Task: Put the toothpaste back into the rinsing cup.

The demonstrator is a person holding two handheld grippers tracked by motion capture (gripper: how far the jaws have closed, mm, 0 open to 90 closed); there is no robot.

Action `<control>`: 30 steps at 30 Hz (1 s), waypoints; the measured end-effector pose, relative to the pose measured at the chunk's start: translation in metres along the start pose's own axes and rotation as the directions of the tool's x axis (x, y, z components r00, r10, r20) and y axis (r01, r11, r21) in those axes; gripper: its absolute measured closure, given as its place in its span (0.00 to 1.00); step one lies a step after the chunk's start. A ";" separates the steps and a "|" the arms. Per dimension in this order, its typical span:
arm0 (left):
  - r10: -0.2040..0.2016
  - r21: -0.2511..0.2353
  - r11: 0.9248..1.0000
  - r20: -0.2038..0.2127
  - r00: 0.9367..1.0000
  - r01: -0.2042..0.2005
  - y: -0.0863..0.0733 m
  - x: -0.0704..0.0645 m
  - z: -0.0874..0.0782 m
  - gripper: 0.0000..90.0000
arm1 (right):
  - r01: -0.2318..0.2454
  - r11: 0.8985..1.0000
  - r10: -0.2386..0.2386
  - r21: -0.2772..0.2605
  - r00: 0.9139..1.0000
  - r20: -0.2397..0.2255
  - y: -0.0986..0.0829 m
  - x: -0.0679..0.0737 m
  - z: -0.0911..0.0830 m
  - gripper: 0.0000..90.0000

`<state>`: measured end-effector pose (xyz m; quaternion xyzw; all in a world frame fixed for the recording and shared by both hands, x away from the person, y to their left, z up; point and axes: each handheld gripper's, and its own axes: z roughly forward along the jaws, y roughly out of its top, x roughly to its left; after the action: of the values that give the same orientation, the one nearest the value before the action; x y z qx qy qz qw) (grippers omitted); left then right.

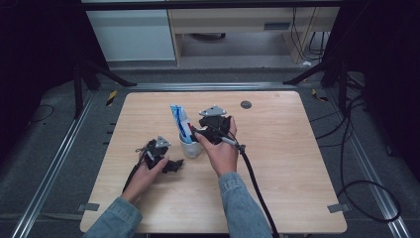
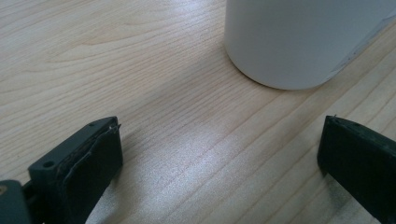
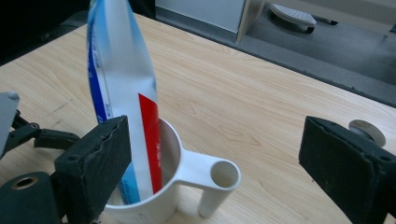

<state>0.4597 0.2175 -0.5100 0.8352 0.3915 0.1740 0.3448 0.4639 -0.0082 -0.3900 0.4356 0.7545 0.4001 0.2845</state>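
Note:
A white cup [image 1: 191, 147] with a handle stands near the middle of the wooden table [image 1: 287, 163]. A blue, white and red toothpaste tube [image 1: 179, 121] stands upright in it, leaning a little. My right gripper [image 1: 199, 133] hovers just right of the cup, open. In the right gripper view the cup [image 3: 184, 179] and tube [image 3: 122, 88] sit between its wide jaws [image 3: 219, 142], the left jaw close beside the tube. My left gripper [image 1: 174, 165] rests low on the table, left and in front of the cup. It is open [image 2: 219, 154], with the cup's base [image 2: 299, 42] ahead.
A round grey grommet [image 1: 246, 104] is set in the table's far side and also appears as a disc [image 3: 368, 131] behind the right jaw. The right gripper's cable [image 1: 255, 181] trails toward the front edge. Pale cabinets stand beyond the table.

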 end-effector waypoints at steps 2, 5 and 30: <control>0.001 0.000 1.000 -0.001 1.000 -0.001 0.000 0.000 0.000 0.00 | 0.001 1.000 -0.001 0.009 1.000 0.003 -0.002 -0.003 -0.002 0.09; 0.001 0.000 1.000 0.000 1.000 -0.001 0.000 0.000 0.000 0.00 | 0.007 1.000 -0.007 0.025 1.000 0.010 -0.006 -0.009 -0.006 0.08; 0.001 0.004 1.000 0.001 1.000 -0.001 0.000 -0.001 0.000 0.00 | -0.084 0.993 0.078 0.084 0.994 0.070 -0.061 -0.089 -0.045 0.15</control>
<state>0.4594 0.2165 -0.5099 0.8363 0.3912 0.1731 0.3431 0.4436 -0.1218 -0.4118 0.4911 0.7429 0.3633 0.2737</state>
